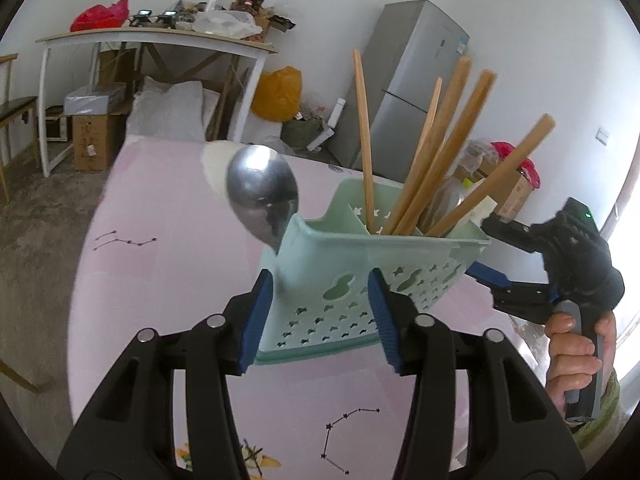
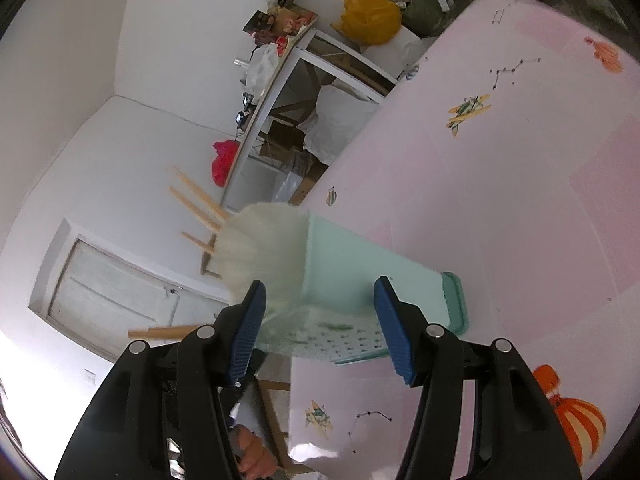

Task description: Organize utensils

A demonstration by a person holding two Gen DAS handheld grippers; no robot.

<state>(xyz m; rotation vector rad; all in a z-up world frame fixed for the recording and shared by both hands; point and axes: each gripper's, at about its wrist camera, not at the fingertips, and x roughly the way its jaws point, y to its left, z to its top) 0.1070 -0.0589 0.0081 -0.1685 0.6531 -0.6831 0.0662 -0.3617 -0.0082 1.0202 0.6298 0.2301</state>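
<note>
1. The left gripper (image 1: 322, 312) is straddling the near end of the mint-green utensil caddy (image 1: 360, 276), with its blue pads (image 1: 256, 320) standing at either side; whether they are pressing on the plastic cannot be told from the left wrist view.
2. The right gripper (image 2: 320, 320) is reaching at the other end of the caddy (image 2: 352, 280), jaws set about as wide as that end, and contact is again unclear because the view is blurred. A hand (image 1: 576, 356) is holding its handle.
3. The caddy is sitting tilted near the edge of the pink table (image 1: 168, 280), with a steel spoon (image 1: 262, 196) leaning out of one compartment and wooden chopsticks (image 1: 424, 152) fanning out of the other, beside a pale ladle-like piece (image 2: 264, 248).
4. Risk, as a judgement: the caddy is leaning, so an uneven squeeze or a quick swing is likely to tip it and spill the spoon or chopsticks; the thin perforated walls may flex and slip from the pads.
5. The tabletop is wearing a pink cloth printed with constellations (image 1: 348, 436) and small planes (image 2: 468, 112).
6. Farther off, a cluttered white desk (image 1: 156, 38), cardboard boxes (image 1: 92, 140), a yellow bag (image 1: 280, 94) and a grey refrigerator (image 1: 408, 80) are standing against the white walls.
</note>
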